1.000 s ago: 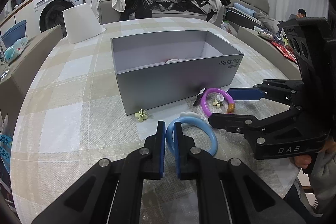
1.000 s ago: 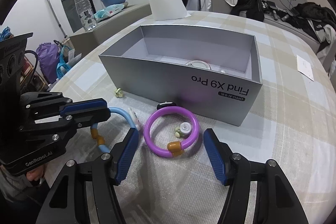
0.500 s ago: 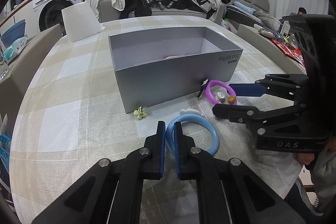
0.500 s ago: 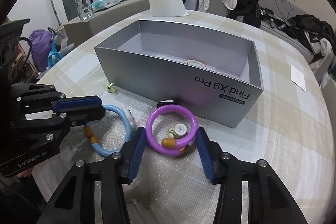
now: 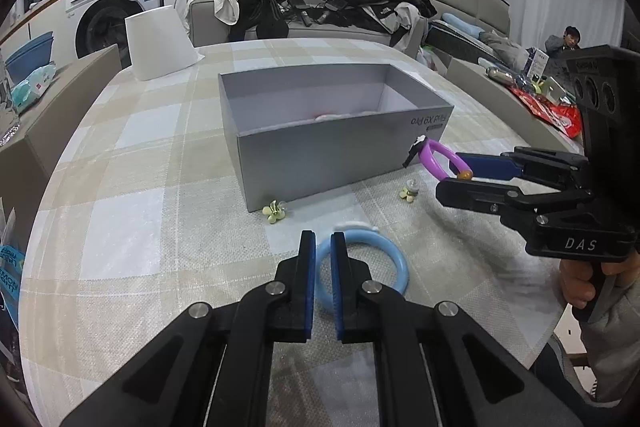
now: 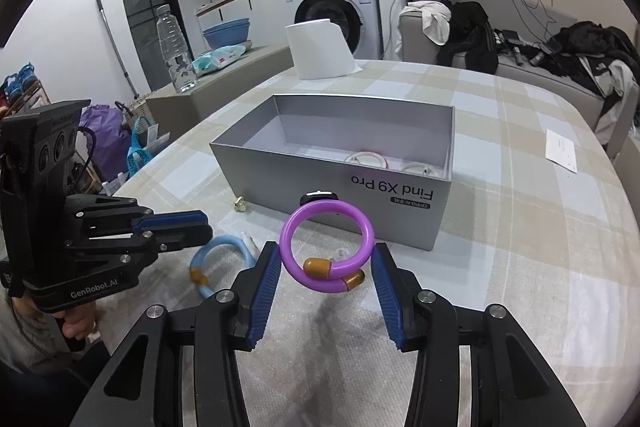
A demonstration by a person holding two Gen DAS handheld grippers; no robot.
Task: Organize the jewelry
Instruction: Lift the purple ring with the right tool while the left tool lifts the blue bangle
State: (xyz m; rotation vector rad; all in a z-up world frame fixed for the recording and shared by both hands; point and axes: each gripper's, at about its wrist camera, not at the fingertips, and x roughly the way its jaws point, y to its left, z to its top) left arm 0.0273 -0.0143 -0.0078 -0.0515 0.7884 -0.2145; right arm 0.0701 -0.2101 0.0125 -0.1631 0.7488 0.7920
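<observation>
Lifted clear of the checked surface (image 6: pixel 520 267), the purple bracelet (image 6: pixel 326 251) now hangs between the right tongs (image 6: pixel 326 291), whose jaws have just closed in from a wider spread and press its two sides; a second ago it lay flat in front of the grey box (image 6: pixel 340 183). The small flower-shaped earring (image 5: pixel 409 190) that sat inside the ring stays behind on the cloth. Seen from the left wrist, the right tongs (image 5: pixel 454 173) reach in from the right, angled downward, with the purple bracelet (image 5: pixel 438 159) raised beside the near right corner of the grey box (image 5: pixel 320 163). A hand (image 5: pixel 588 279) in a grey sleeve grips the handle below.

The left tongs (image 5: pixel 319 255) point down at the near edge of the surface (image 5: pixel 120 227), jaws drawn narrow and pinching the rim of the blue bracelet (image 5: pixel 384 263), which rests flat on the cloth. From the right wrist the left tongs (image 6: pixel 206 227) come in from the left, held by a hand (image 6: pixel 76 323) low at the frame edge, with the blue bracelet (image 6: pixel 224 251) under their tips. A second flower earring (image 5: pixel 274 211) lies just beside the box's near left corner. Two pale rings (image 6: pixel 366 159) rest inside the box.
</observation>
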